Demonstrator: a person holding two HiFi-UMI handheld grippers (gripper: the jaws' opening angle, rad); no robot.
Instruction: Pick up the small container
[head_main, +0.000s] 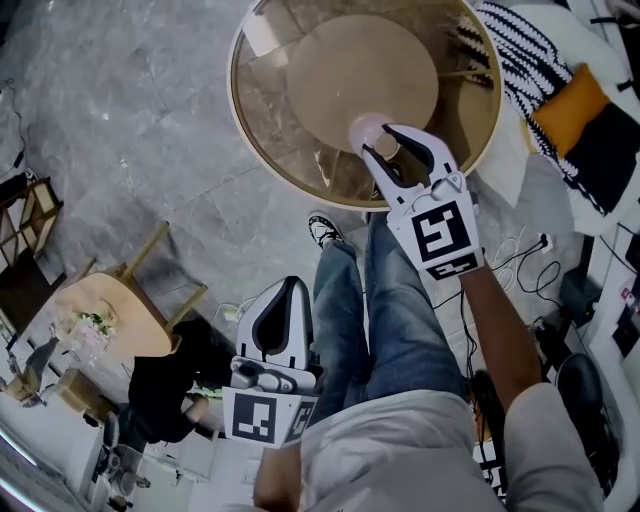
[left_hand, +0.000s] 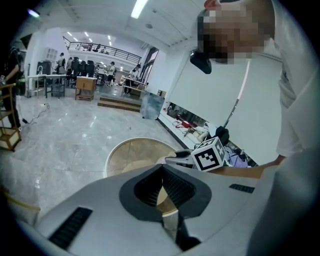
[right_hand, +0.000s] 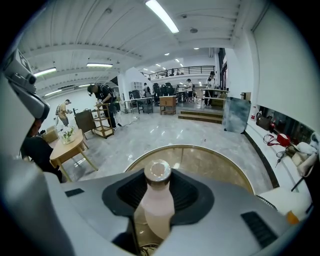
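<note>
Head view: container (head_main: 366, 128) partly behind right tongs (head_main: 378, 140)

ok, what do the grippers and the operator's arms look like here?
The two look alike. The left gripper and right gripper have white shells and tapering jaws lined with dark grey ribbed pads. Each carries a white marker cube with black squares at the back. No cables show on them. The person wears a light short-sleeved shirt.

The person wears blue jeans (head_main: 385, 300), a white short-sleeved shirt (head_main: 400, 450) and a black-and-white shoe (head_main: 324, 231). The left gripper (head_main: 290, 288) and right gripper (head_main: 383, 143) have light grey shells and dark ribbed pads (left_hand: 177, 186), and each carries a cube (head_main: 440, 232) faced with black-and-white square markers.
</note>
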